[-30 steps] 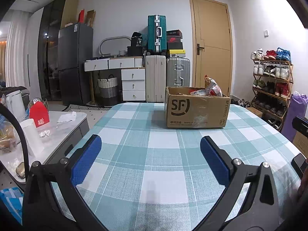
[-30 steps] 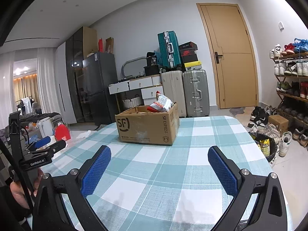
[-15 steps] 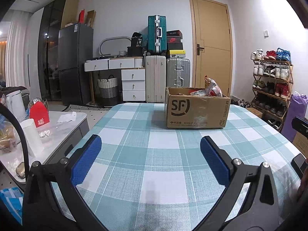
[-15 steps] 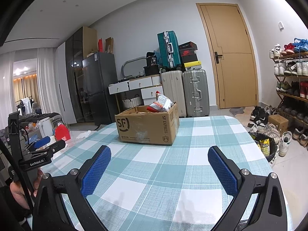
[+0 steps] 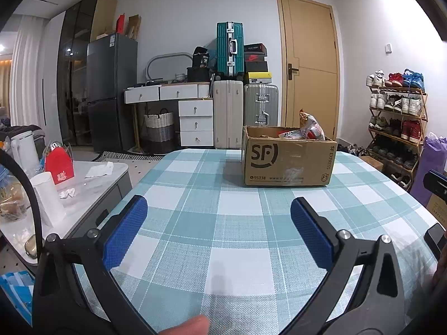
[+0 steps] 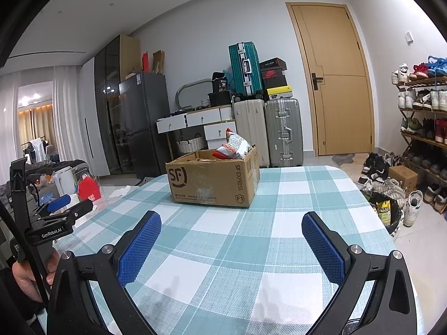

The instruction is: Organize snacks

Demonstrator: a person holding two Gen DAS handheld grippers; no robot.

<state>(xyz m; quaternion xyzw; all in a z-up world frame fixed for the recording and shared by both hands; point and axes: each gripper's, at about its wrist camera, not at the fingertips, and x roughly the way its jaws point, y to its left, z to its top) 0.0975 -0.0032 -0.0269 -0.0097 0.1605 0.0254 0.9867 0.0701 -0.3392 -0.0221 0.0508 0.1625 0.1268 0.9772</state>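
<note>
Both grippers hover low over the near edge of the checked tablecloth, empty: the left gripper has its blue pads spread wide, and the right gripper is just as wide apart. The cardboard box sits towards the far edge, well apart from both, with snack bags poking above its rim.

"SF EXPRESS", "95338" on cardboard box
</note>
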